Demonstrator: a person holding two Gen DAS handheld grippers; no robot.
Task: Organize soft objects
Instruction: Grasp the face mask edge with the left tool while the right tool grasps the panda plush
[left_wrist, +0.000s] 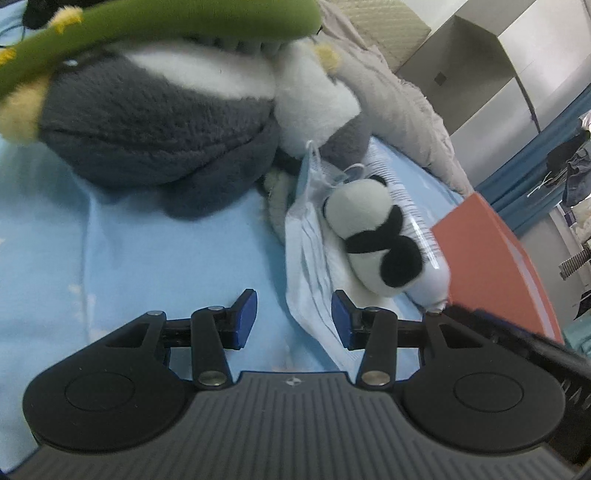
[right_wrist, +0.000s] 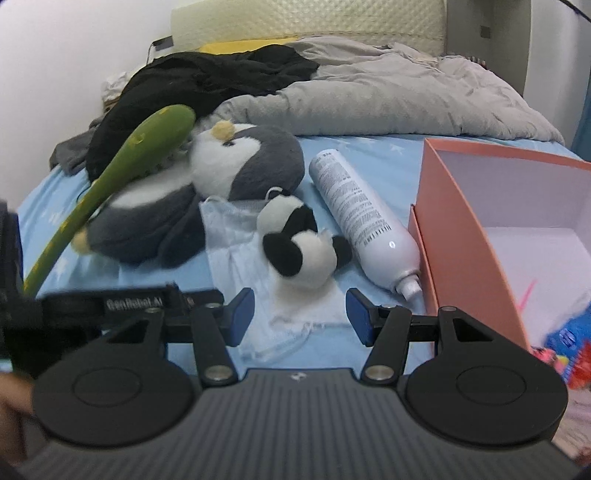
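Note:
A small panda plush (right_wrist: 301, 242) lies on a pack of face masks (right_wrist: 236, 230) on the blue bed sheet; it also shows in the left wrist view (left_wrist: 373, 238). A grey and white penguin plush (right_wrist: 207, 192) lies behind it, also in the left wrist view (left_wrist: 159, 122), with a long green plush (right_wrist: 122, 173) resting across it, seen too in the left wrist view (left_wrist: 147, 26). My right gripper (right_wrist: 300, 317) is open and empty just in front of the panda. My left gripper (left_wrist: 294, 317) is open and empty, left of the panda, at the mask pack's edge (left_wrist: 314, 280).
A white spray bottle (right_wrist: 358, 214) lies right of the panda, against an open orange box (right_wrist: 454, 229) holding colourful packets. A grey duvet (right_wrist: 388, 92) and black clothes (right_wrist: 207, 77) lie at the head of the bed. A grey cabinet (left_wrist: 472, 62) stands beyond the bed.

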